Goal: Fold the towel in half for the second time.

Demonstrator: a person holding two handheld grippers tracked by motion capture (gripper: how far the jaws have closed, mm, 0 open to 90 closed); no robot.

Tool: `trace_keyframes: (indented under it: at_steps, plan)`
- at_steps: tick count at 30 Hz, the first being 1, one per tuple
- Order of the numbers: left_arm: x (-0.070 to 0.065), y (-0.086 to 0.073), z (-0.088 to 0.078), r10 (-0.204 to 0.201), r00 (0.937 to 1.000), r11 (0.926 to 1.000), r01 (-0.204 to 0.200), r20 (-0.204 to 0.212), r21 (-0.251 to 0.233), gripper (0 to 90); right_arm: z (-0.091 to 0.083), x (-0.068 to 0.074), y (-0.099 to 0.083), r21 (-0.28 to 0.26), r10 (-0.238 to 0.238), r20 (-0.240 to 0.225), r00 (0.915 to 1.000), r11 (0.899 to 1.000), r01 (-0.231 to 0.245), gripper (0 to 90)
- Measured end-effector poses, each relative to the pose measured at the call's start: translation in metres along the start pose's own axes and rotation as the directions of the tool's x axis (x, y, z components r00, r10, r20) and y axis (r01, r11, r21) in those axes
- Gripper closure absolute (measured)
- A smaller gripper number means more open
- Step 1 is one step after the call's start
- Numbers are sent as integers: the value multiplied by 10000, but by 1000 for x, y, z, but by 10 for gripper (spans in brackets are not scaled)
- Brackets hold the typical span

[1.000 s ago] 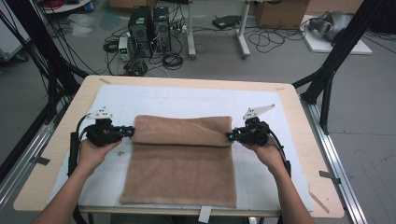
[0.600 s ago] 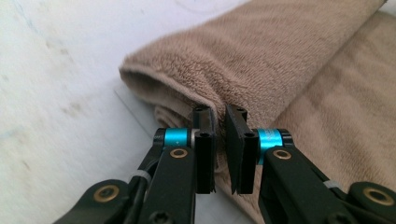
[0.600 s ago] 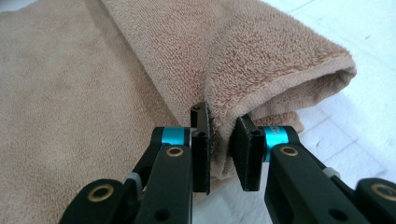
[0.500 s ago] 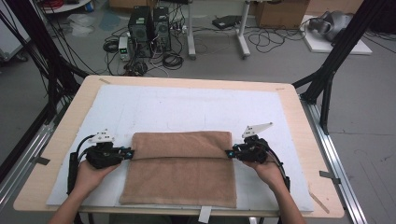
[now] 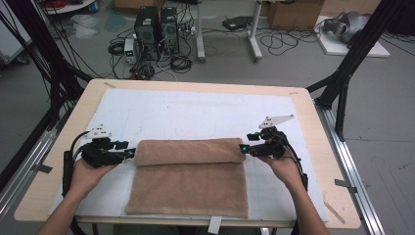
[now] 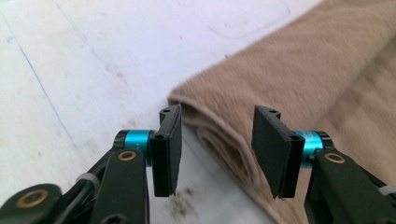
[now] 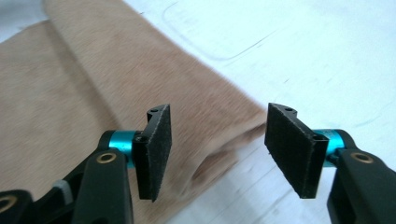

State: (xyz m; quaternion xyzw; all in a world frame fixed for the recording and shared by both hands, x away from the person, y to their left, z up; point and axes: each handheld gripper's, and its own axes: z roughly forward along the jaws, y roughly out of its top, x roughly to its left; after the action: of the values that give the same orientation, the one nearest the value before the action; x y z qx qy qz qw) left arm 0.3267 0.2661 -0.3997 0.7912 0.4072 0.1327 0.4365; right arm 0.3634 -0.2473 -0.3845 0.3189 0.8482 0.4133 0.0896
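A tan towel (image 5: 188,176) lies on the white mat, its far part folded over into a thick roll (image 5: 190,151) across the near part. My left gripper (image 5: 131,153) sits at the roll's left end, my right gripper (image 5: 243,148) at its right end. Both pairs of jaws have just been opening. In the left gripper view the towel's folded end (image 6: 219,140) lies between the parted pads (image 6: 169,149) untouched. In the right gripper view the fold's corner (image 7: 219,140) lies loose between the spread pads (image 7: 292,147).
The white mat (image 5: 195,112) covers a wooden table (image 5: 313,122) with bare mat beyond the towel. Black frame legs (image 5: 342,83) stand at the table's right and left. Computers and cables (image 5: 156,34) lie on the floor behind.
Both hands carried the towel's far edge toward the person, folding it over. Both grippers have opened and let the fold go; it now rests on the towel.
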Motion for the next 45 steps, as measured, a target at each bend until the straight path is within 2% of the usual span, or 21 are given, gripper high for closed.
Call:
trace_keyframes:
  at_steps: [2, 4, 8, 11, 14, 16, 17, 19, 20, 22, 26, 30, 34, 37, 42, 45]
  plan:
    - [1, 8, 6, 71, 10000, 10000, -72, -56, -59, 543, 5, -5, 7, 39, 76, 172, 9998, 10000, -77, 392]
    - [0, 16, 13, 270, 9995, 9996, -271, -150, -14, 533, 11, -8, 12, 14, 159, 148, 9998, 9999, -159, 384]
    - [0, 23, 33, 273, 9994, 9994, -269, -191, 214, 485, 30, -14, 15, 288, 423, 15, 9991, 9987, -423, 362]
    - [2, 21, 50, 137, 9995, 9959, -109, -300, 900, 447, 44, -19, 12, 815, 553, 43, 9985, 9951, -555, 345]
    - [4, 16, 63, 20, 9998, 9862, 15, -208, 1653, 452, 54, -21, 7, 1229, 722, 30, 9974, 9898, -720, 353]
    - [4, 15, 64, -101, 9999, 9853, 83, 95, 1706, 528, 58, -19, 6, 1486, 722, -140, 9973, 9865, -693, 400]
    - [3, 15, 64, -26, 9998, 9850, -5, 177, 1728, 575, 60, -19, 5, 1554, 672, -249, 9974, 9859, -625, 423]
    - [0, 16, 64, 105, 9994, 9833, -162, 328, 1810, 648, 62, -18, 3, 1669, 847, -623, 9945, 9832, -733, 541]
    - [0, 15, 64, 106, 9992, 9833, -176, 391, 1812, 687, 62, -18, 3, 1667, 814, -890, 9927, 9838, -658, 595]
    - [-3, 15, 65, 269, 9986, 9830, -347, 455, 1800, 745, 62, -16, 3, 1702, 735, -1090, 9913, 9839, -542, 700]
    - [-7, 16, 65, 744, 9966, 9805, -796, 355, 1798, 818, 60, -9, 6, 1807, 218, -1080, 9939, 9835, -20, 783]
    - [-7, 18, 58, 881, 9959, 9838, -903, 211, 1548, 842, 54, -8, 8, 1661, 51, -1030, 9947, 9860, 122, 792]
    - [-7, 21, 47, 856, 9963, 9913, -854, 18, 1001, 849, 45, -5, 11, 1237, -131, -981, 9951, 9920, 253, 795]
    - [-10, 24, 35, 858, 9963, 9948, -861, 72, 545, 849, 35, -1, 14, 828, -286, -1015, 9944, 9959, 371, 798]
    - [-21, 25, 14, 1156, 9933, 9933, -1156, 36, -4, 848, 15, 16, 18, 363, -835, -1133, 9900, 9954, 881, 800]
    - [-30, 21, 0, 1150, 9929, 9924, -1134, 300, -480, 845, -1, 32, 17, 131, -1311, -1178, 9843, 9909, 1336, 801]
